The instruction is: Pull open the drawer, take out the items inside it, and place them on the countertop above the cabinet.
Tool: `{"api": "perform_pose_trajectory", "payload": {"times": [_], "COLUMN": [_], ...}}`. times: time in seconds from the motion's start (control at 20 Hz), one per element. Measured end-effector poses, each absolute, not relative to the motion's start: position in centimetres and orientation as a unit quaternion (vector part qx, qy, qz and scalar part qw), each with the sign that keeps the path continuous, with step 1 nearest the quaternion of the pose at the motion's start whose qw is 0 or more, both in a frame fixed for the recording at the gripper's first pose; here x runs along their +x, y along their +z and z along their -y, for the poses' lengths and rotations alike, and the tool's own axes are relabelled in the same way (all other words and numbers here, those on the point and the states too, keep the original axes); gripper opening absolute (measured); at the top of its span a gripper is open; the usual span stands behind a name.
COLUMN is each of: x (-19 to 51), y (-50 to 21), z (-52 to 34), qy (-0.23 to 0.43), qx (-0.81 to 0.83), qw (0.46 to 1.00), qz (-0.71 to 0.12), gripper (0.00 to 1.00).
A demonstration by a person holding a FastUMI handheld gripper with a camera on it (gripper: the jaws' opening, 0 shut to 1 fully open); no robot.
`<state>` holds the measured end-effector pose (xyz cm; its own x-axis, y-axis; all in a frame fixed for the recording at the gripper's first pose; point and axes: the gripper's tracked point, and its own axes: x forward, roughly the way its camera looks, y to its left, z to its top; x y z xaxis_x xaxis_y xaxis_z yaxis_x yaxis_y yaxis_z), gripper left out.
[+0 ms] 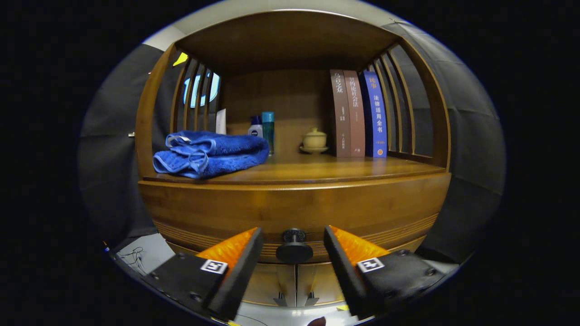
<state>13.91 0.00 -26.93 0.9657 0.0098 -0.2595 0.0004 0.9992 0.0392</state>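
Fingers (235, 256) of the gripper (293, 237) sit nearest, spread wide, with the knob (294, 248) between them; neither finger touches it, and the gripper holds nothing.

Behind the knob stands the cabinet (294, 206), a wooden piece with slatted side walls and an open shelf space over a broad front. The drawer (217, 237) is the ribbed band across that front, with the knob at its middle; it looks closed, flush with the front, so its contents are hidden. Below the knob 2 lower doors (281, 280) meet at a seam, each with a small handle at the bottom.

Above the knob runs the countertop (344, 170), the flat wooden surface inside the open space. On it, up and to the left of the knob, lies a folded blue towel (210, 154) near the front edge. Up and to the right of the knob, 3 books (358, 113) stand upright at the back against the right slats: 2 brown and 1 blue. Straight above the knob, at the back, is a small cream lidded cup (314, 140) on a saucer. Just left of it stand 2 bottles (263, 129), 1 teal and tall, 1 white with a blue cap, partly behind the towel.
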Motion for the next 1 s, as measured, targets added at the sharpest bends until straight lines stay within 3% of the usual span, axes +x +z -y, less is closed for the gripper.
{"api": "perform_pose_trajectory", "payload": {"times": [0.2, 0.45, 1.0], "x": [14.2, 14.1, 7.6], "y": [-27.5, -27.6, -26.9], "z": [0.0, 0.0, 0.5], "qy": [0.004, 0.009, 0.008], "qx": [0.029, 0.008, 0.031], "qw": [0.99, 0.991, 0.988], "qz": [-0.136, -0.137, -0.15], "gripper": [0.54, 0.29, 0.29]}}
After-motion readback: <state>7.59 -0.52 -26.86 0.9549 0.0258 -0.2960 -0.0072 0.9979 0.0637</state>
